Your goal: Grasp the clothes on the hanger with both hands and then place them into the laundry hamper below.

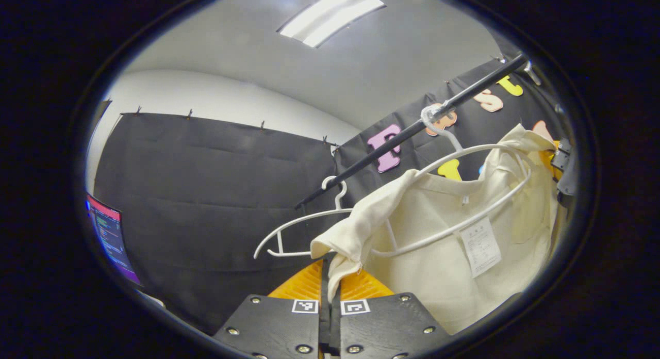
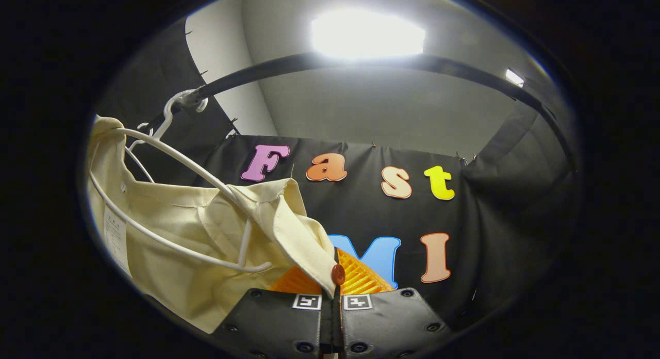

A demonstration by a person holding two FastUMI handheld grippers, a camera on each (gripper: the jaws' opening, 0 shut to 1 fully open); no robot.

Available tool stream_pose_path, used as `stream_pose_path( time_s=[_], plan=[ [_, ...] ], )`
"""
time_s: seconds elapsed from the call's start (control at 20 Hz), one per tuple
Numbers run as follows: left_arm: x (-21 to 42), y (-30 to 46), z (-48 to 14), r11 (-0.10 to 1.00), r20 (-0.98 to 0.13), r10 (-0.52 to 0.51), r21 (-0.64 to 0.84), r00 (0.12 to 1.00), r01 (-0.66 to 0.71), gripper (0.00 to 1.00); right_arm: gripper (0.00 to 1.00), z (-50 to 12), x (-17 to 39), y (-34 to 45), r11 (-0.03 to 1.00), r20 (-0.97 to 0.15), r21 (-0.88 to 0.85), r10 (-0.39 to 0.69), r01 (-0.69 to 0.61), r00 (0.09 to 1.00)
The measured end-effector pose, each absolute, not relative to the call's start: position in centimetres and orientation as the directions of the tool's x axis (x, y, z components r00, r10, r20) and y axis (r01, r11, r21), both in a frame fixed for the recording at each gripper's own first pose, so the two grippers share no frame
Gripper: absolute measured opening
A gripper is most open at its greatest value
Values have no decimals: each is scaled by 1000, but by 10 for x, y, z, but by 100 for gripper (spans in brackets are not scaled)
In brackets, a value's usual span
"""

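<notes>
Cream shirt (image 1: pixel 443 235) on hanger (image 1: pixel 464 194), edges pinched in both claws

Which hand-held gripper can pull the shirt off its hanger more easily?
Probably the left hand-held gripper: it pinches the shirt corner already hanging off the hanger. The right grips an edge still draped over it.

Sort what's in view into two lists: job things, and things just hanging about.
Job: cream garment, its white hanger, left tongs and right tongs, each pinching a corner of it.
Not job: empty white hanger, black rail, monitor.
</notes>
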State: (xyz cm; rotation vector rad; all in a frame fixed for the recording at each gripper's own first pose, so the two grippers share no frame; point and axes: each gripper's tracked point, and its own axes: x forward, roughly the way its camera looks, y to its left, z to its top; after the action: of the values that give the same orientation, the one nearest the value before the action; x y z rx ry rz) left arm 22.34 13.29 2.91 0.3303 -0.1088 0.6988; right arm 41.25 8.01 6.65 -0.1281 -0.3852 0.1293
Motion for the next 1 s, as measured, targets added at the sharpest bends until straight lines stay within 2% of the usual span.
stream_pose_path(
  time_s=[0.15, 0.35, 0.45, 0.5, 0.55, 0.75, 1.0],
  plan=[
    [227, 149, 51, 695, 254, 613, 278, 748, -663, 0, 5, 70, 425, 69, 989, 367, -126, 122, -80, 922],
    [231, 163, 74, 681, 302, 607, 280, 736, -677, 1, 5, 71, 439, 73, 990, 353, -101, 129, -99, 927],
    [244, 171, 79, 691, 313, 592, 276, 743, -668, 0, 1, 67, 447, 79, 989, 330, -74, 146, -129, 932],
    [249, 176, 78, 702, 306, 585, 272, 751, -658, 0, 4, 63, 452, 84, 988, 309, -54, 157, -147, 938],
    [255, 181, 76, 714, 296, 581, 263, 758, -649, 0, 1, 57, 458, 86, 985, 285, -34, 171, -168, 943],
    [270, 196, 49, 762, 226, 567, 223, 792, -608, 1, 1, 23, 473, 99, 972, 169, 40, 223, -233, 960],
    [263, 194, 20, 774, 172, 570, 216, 803, -595, 0, 1, -11, 467, 105, 964, 103, 35, 257, -262, 961]
  ],
)
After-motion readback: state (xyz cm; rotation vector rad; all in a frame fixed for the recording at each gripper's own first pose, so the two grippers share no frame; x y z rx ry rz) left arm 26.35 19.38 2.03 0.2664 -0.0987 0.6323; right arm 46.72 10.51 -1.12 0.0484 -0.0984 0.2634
